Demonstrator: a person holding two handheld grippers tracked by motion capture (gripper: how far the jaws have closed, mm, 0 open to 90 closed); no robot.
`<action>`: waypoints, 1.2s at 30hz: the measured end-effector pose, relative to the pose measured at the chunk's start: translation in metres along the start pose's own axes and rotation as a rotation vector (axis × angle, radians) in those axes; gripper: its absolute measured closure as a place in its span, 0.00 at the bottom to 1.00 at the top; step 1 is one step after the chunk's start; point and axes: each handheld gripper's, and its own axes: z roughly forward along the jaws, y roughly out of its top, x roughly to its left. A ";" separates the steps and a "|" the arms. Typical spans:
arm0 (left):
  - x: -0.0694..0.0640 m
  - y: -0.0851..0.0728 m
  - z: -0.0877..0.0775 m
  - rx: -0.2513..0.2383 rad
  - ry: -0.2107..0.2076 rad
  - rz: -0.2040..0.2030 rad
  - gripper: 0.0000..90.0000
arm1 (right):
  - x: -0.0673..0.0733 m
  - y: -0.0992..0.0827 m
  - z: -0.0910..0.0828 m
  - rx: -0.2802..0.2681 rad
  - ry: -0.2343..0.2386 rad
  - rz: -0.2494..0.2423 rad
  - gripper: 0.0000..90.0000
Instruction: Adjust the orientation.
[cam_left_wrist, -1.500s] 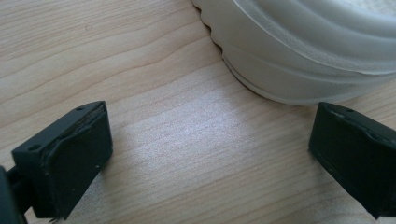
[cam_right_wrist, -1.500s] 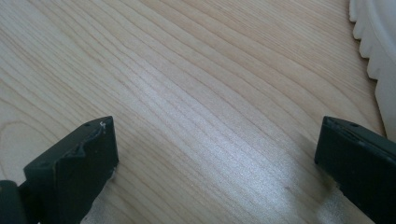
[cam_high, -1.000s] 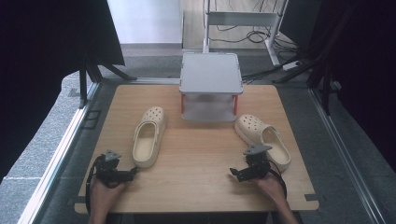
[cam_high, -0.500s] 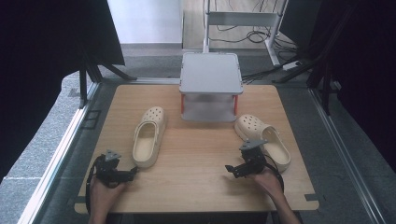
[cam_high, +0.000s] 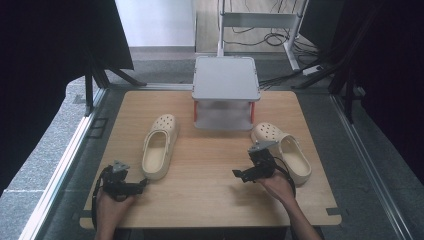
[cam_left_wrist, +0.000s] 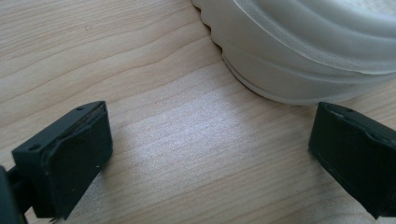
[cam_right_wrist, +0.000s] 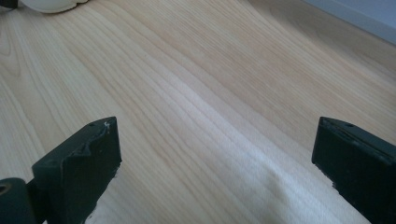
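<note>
Two cream clogs lie on the wooden table (cam_high: 210, 205). The left clog (cam_high: 160, 145) is left of centre, and the right clog (cam_high: 286, 150) is at the right. My left gripper (cam_high: 141, 185) rests near the front left, just short of the left clog's heel. In the left gripper view it (cam_left_wrist: 212, 123) is open with bare wood between the jaws, and the clog's heel (cam_left_wrist: 303, 51) is just beyond. My right gripper (cam_high: 238, 174) sits beside the right clog, pointing left. It (cam_right_wrist: 215, 135) is open over bare wood, with a bit of the left clog (cam_right_wrist: 46, 4) far off.
A grey two-tier stand (cam_high: 226, 80) with red posts sits at the table's back centre, between the clogs' toes. The table's edges drop to grey floor on both sides. Metal frame legs and cables lie behind the table.
My right gripper has shifted left and slightly forward, away from the right clog's side. The left gripper and both clogs have stayed still.
</note>
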 end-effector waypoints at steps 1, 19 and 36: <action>0.000 0.000 0.000 0.000 0.000 0.000 0.00 | 0.000 0.002 0.001 0.005 0.001 -0.005 0.01; 0.000 0.000 0.000 0.000 0.000 0.000 0.00 | 0.017 0.054 0.034 0.004 0.026 -0.057 0.02; 0.000 -0.001 -0.001 -0.001 -0.003 0.006 0.00 | 0.034 0.095 0.069 -0.005 0.070 -0.066 0.03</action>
